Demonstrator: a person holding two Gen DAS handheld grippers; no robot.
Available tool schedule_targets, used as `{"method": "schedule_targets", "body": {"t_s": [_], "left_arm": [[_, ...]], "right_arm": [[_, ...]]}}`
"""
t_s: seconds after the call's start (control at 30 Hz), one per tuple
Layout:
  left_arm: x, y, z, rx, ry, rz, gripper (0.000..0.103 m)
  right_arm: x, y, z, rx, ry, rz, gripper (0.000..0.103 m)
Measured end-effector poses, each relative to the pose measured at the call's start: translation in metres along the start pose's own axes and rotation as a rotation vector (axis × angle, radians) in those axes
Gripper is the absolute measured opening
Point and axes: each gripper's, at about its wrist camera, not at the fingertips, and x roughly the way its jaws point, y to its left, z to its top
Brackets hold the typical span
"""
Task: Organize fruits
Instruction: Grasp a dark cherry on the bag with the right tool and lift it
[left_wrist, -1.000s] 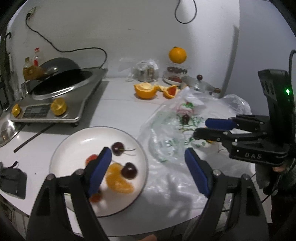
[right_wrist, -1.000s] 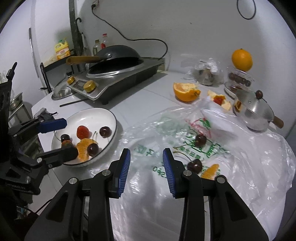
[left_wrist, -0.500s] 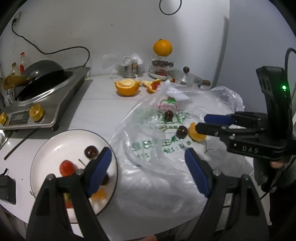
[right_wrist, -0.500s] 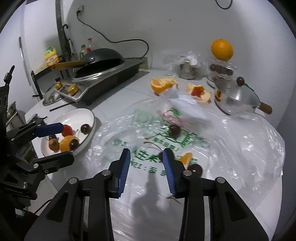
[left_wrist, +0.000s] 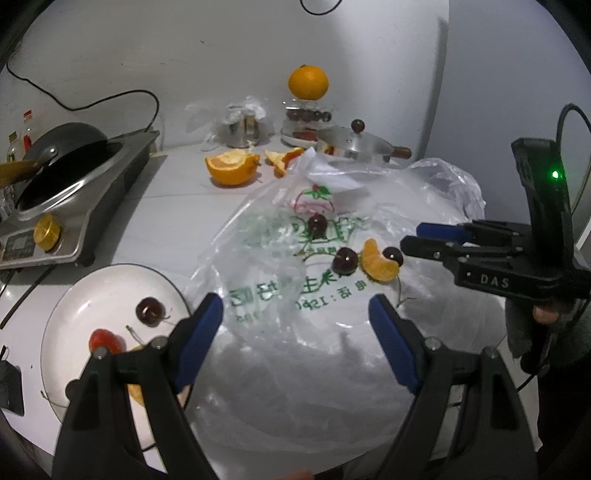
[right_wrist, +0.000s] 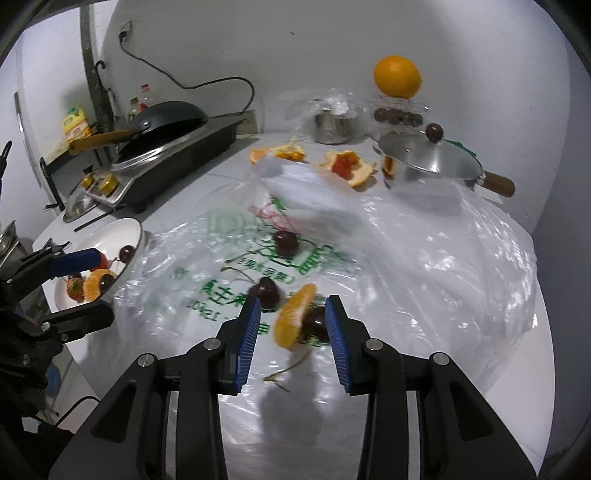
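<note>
Blue-padded, the right gripper (right_wrist: 292, 328) is hovering narrowly parted, gripping nothing, around an orange segment (right_wrist: 293, 319) and a dark cherry (right_wrist: 316, 325) lying on the clear plastic bag (right_wrist: 424, 258). The left gripper (left_wrist: 295, 328) is gaping wide and empty beside the white plate (left_wrist: 96, 291), which is holding a cherry (left_wrist: 149, 311), a strawberry (left_wrist: 106, 340) and orange pieces.

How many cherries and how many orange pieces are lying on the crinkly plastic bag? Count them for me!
On the plastic bag:
Cherries: 3
Orange segment: 1
Total: 4
</note>
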Motion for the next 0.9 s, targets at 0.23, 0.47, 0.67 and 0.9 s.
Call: {"method": "schedule_targets", "body": {"t_s": [0.23,0.47,0.67,0.9], "left_arm": [[0.009,-0.009,0.003,0.016,0.015,-0.004,0.082],[0.019,-0.018,0.007,0.027,0.021,-0.008,0.082],[0.022,-0.019,0.009,0.032,0.027,-0.006,0.082],[0.022,-0.019,0.007,0.031,0.027,-0.007,0.082]], "right_arm": [[0.009,-0.021,-0.005,0.038,0.013,-0.002,0.039],[0.02,-0.03,-0.011,0.037,0.037,-0.001,0.033],[0.024,-0.026,-0.014,0.007,0.036,0.008,0.028],[0.031,-0.018,-0.014,0.001,0.055,0.027,0.028]]}}
